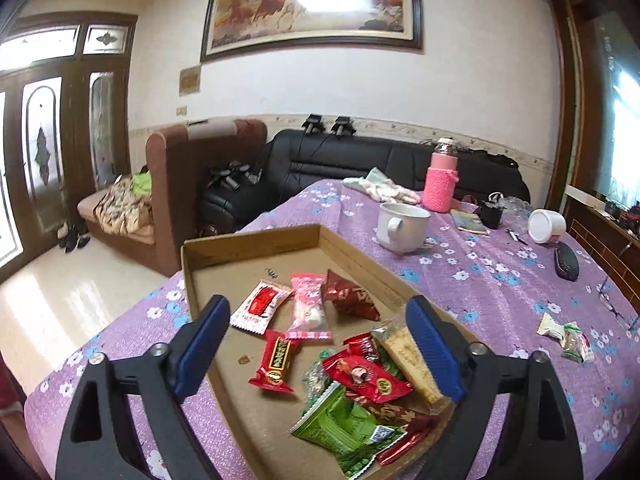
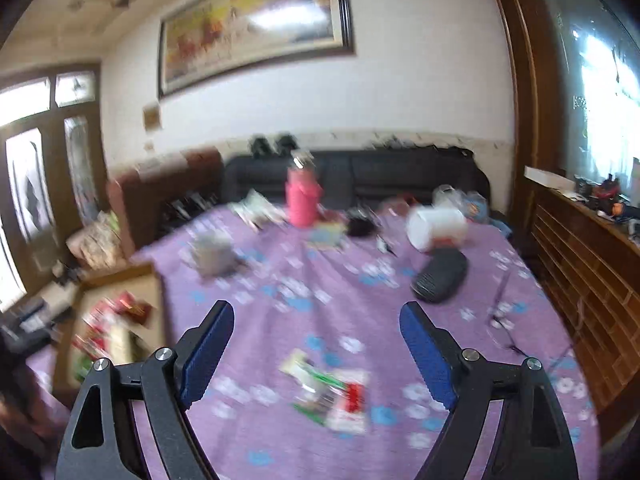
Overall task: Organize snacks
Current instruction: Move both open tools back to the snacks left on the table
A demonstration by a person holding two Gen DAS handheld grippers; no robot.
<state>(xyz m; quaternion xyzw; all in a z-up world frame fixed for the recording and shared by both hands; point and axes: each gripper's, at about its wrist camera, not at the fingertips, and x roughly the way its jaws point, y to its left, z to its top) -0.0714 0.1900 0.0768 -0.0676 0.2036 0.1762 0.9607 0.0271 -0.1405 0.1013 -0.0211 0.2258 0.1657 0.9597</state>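
**Loose snacks to the right of the box, right tongs nearer**

Purple flowered cloth covers the surface, with a black sofa and a framed horse painting behind it. My left tongs hang over the shallow cardboard box, jaws spread wide with nothing between the pads. My right tongs are just as wide and empty; that view is smeared with motion blur.

What the next pick turns on, as I judge it: the loose snack packets lie on the cloth straight ahead of the right tongs, between its jaws in that view and slightly below them. From the left wrist they sit well off to the right of the box. So the right hand is the nearer one. Their long axis I cannot tell through the blur.

Counts: one box; roughly ten wrapped snacks inside it, the near ones piled so the number is uncertain; two or three packets outside. Also one white mug and one pink-sleeved bottle.
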